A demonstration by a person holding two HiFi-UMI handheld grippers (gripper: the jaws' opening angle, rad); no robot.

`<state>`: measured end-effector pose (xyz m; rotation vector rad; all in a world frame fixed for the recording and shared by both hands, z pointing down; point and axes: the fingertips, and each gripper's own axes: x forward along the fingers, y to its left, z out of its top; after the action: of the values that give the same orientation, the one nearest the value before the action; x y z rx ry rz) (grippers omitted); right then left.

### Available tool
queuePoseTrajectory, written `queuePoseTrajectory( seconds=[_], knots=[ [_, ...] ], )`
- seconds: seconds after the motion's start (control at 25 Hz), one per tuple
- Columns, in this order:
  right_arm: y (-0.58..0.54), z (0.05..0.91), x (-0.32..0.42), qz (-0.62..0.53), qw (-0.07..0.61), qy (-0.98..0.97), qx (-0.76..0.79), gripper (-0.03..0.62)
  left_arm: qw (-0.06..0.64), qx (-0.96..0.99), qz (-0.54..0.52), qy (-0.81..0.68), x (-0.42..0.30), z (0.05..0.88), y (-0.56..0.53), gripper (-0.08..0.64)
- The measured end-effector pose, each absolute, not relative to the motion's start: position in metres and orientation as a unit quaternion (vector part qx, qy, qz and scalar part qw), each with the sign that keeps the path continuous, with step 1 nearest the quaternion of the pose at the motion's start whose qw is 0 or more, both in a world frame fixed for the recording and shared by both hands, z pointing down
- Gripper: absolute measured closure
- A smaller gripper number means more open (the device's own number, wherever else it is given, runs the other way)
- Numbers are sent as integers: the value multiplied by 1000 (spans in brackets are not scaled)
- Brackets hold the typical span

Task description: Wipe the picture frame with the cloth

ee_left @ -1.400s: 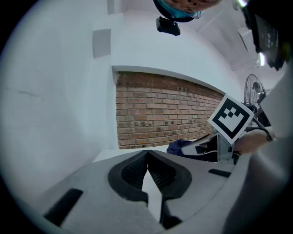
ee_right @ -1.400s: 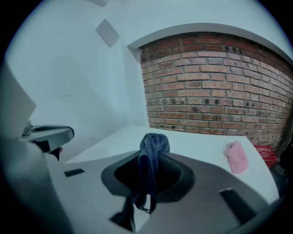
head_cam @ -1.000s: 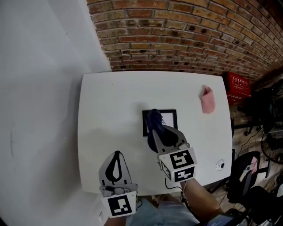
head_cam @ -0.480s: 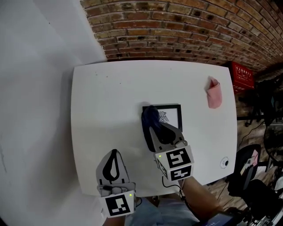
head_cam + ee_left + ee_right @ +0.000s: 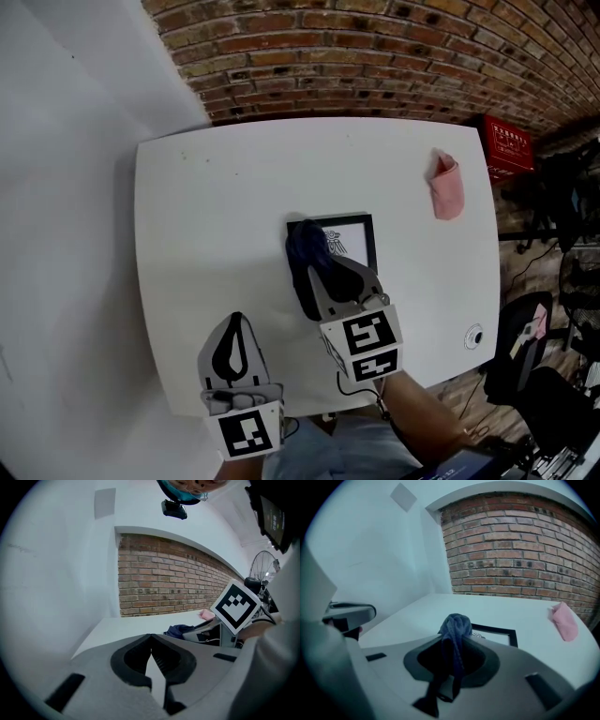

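Picture frame [image 5: 354, 246] lies flat on the bench [image 5: 216, 206] just ahead of the right tool [image 5: 317, 270], whose jaws clamp the dark blue cloth [image 5: 302, 242] against its left edge, so wiping looks barely begun, while the left tool [image 5: 234, 323] hovers closed and empty.

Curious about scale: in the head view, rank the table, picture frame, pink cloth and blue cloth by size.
1. table
2. picture frame
3. pink cloth and blue cloth: about alike; the blue one is bunched in the right tool.

picture frame [image 5: 353, 242]: black border, white print inside, lying flat at the head view's centre.
cloth [image 5: 304, 245]: dark blue, bunched, on the frame's left edge.
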<state>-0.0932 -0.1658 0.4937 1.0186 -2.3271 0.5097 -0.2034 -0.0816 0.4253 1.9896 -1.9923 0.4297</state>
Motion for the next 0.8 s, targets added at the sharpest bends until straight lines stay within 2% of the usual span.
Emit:
queuePoseTrajectory(
  seconds=[0.6, 0.8],
  knots=[
    [-171, 495, -62, 195, 273, -850, 407, 514, 121, 714, 145, -675, -185, 418, -89, 551],
    [-173, 495, -50, 197, 273, -843, 419, 514, 138, 714, 148, -670, -176, 419, -89, 551]
  ],
)
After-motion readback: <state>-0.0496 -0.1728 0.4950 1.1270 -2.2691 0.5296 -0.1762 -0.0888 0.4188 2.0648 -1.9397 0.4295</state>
